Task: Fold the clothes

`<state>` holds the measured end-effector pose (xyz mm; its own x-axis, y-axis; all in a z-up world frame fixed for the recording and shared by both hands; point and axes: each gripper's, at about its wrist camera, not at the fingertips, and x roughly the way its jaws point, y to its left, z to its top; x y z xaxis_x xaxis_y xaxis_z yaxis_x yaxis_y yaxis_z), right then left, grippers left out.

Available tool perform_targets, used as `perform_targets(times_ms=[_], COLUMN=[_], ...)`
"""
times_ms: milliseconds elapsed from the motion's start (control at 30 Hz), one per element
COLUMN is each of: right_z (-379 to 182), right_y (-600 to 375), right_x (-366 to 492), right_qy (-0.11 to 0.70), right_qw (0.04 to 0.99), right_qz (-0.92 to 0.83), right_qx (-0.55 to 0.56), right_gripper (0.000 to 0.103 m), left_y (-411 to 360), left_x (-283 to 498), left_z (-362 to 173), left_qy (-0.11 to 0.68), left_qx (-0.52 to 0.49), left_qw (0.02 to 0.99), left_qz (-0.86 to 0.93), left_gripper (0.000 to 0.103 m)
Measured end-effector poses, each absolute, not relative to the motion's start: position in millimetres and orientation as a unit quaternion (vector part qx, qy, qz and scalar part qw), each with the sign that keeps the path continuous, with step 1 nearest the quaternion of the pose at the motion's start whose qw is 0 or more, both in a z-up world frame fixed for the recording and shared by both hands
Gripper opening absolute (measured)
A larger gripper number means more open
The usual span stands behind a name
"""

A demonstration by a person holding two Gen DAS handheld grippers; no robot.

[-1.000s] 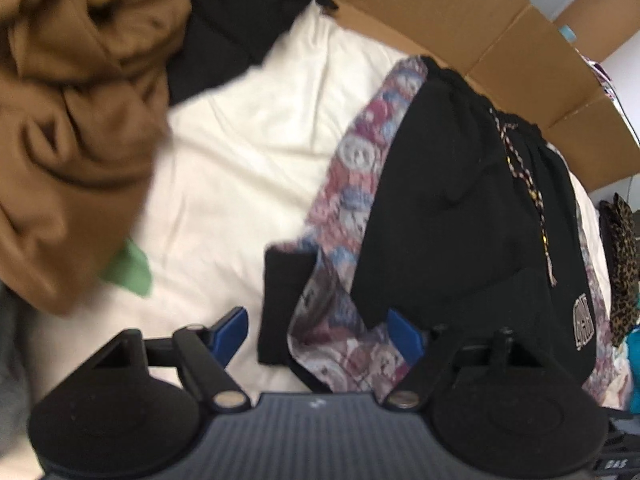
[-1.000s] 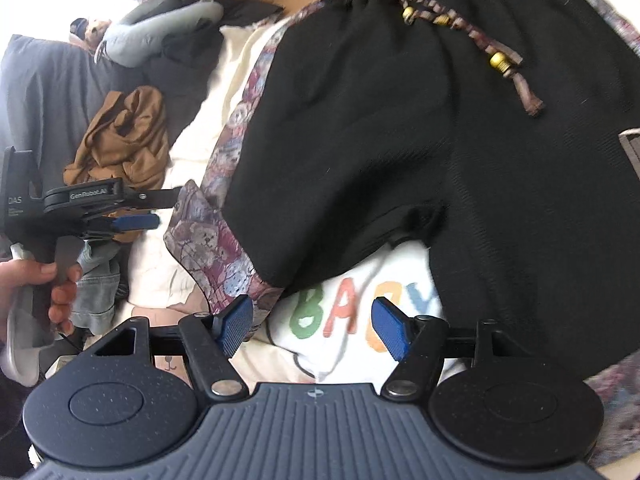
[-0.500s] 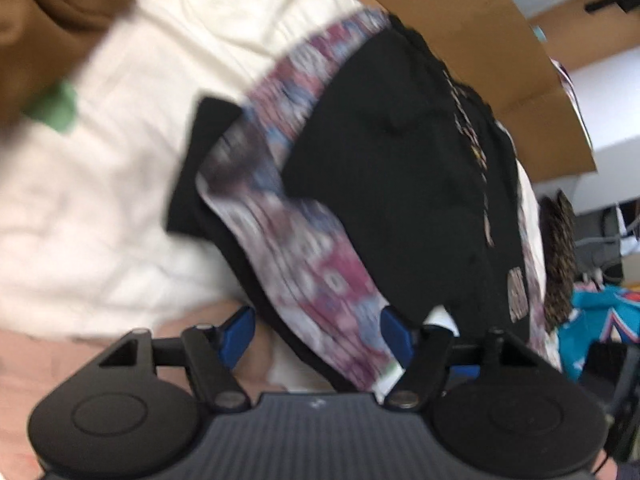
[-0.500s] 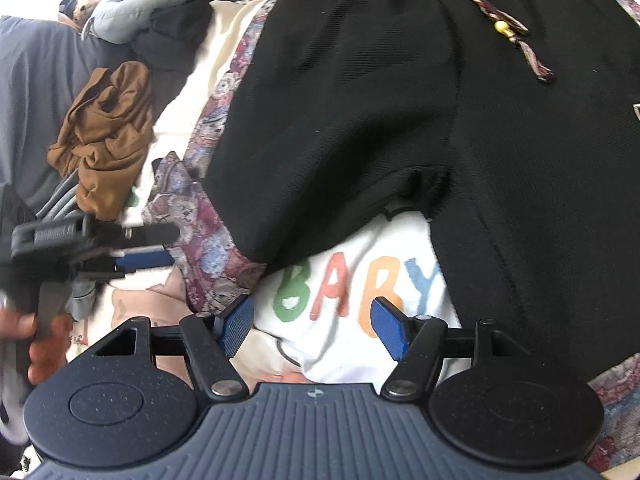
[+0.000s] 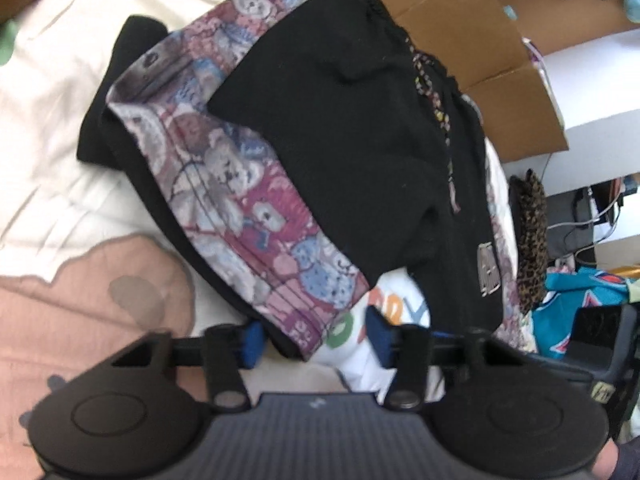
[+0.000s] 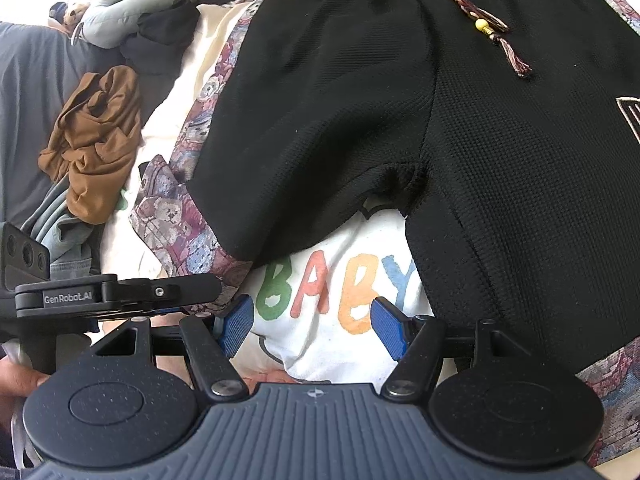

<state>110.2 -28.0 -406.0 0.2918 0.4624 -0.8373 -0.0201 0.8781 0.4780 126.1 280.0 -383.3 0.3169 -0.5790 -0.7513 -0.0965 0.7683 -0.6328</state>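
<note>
Shorts (image 6: 400,120) lie spread, unfolded, on the bed (image 5: 60,120). Left tongs (image 5: 312,336) gape around the hem's near corner, apparently not yet gripping. Right tongs (image 6: 312,324) gape empty just below the crotch. Folding remains undone.

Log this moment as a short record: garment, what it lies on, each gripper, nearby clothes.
garment: black shorts with teddy-bear print side panels, spread flat, drawstring on top
surface: cream bedding with "BABY" lettering
left gripper: open, at the printed leg hem, nothing gripped
right gripper: open, over the lettering below the crotch
nearby: crumpled brown garment
</note>
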Motion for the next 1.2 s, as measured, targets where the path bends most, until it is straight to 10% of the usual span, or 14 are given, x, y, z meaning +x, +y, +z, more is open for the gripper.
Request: perform_targets(times_ms=[67, 200, 833, 1200], right_z=[-404.4, -400.8, -408.7, -436.4], right_y=[-27.5, -24.1, -5.7, -17.6], right_x=[109.9, 111.0, 157.4, 172.4], right_qy=[0.573, 0.568, 0.538, 0.541], right_qw=[0.781, 0.783, 0.773, 0.718], right_qz=[0.154, 0.161, 0.181, 0.144], right_qx=[0.195, 0.197, 0.284, 0.415], right_gripper=[0.071, 0.071, 0.070, 0.050], left_y=[283.8, 296.1, 307.2, 312.5], left_x=[129.8, 142.7, 225.6, 220.5], left_z=[-377.2, -353.1, -355.4, -367.6], left_qy=[0.552, 0.514, 0.492, 0.501], left_qx=[-0.302, -0.291, -0.286, -0.288], left_qw=[0.759, 0.787, 0.804, 0.800], left_qz=[-0.167, -0.180, -0.173, -0.158], left_gripper=[0.015, 0.012, 0.013, 0.022])
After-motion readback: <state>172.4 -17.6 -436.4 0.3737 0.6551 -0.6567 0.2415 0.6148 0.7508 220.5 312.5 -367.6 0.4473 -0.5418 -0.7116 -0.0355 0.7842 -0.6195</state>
